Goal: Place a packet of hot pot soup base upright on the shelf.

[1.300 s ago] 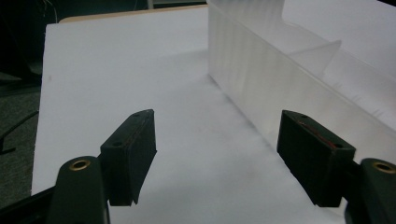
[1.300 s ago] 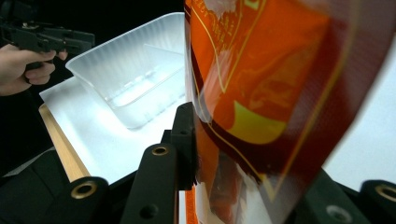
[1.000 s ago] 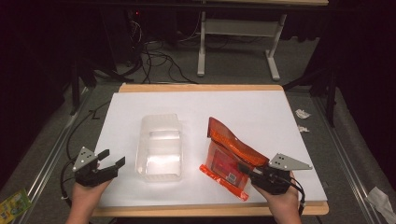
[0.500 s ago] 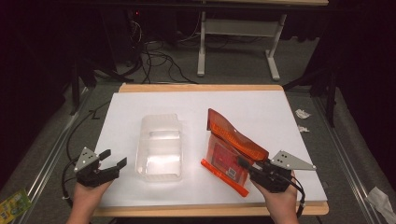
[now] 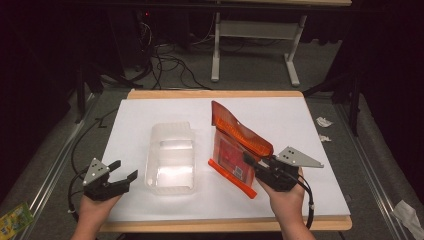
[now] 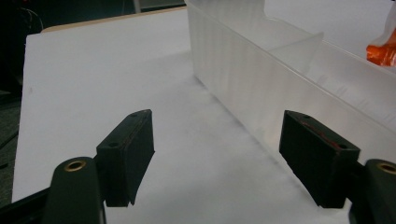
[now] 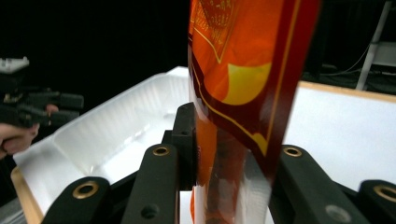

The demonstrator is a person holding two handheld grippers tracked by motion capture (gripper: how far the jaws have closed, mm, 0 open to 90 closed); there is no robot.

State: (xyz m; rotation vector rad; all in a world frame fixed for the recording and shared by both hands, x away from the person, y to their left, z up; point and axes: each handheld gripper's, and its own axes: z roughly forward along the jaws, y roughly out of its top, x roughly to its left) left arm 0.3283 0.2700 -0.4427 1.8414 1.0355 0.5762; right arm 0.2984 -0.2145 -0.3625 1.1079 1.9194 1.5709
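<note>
High view: right tongs (image 5: 255,166) clamp the orange pouch (image 5: 235,145) – tilted, beside the clear tray (image 5: 170,155); left tongs (image 5: 122,172) gape empty over the desk (image 5: 300,120).

The orange pouch (image 5: 235,150) carries a printed label and a yellow emblem, but none is legible.

High view: set above the near edge of the white-covered table (image 5: 300,120), facing forward and down. Gripper views: low, close; the clear plastic tray (image 5: 170,156) (image 6: 261,88) (image 7: 107,140) is shared by all.
</note>
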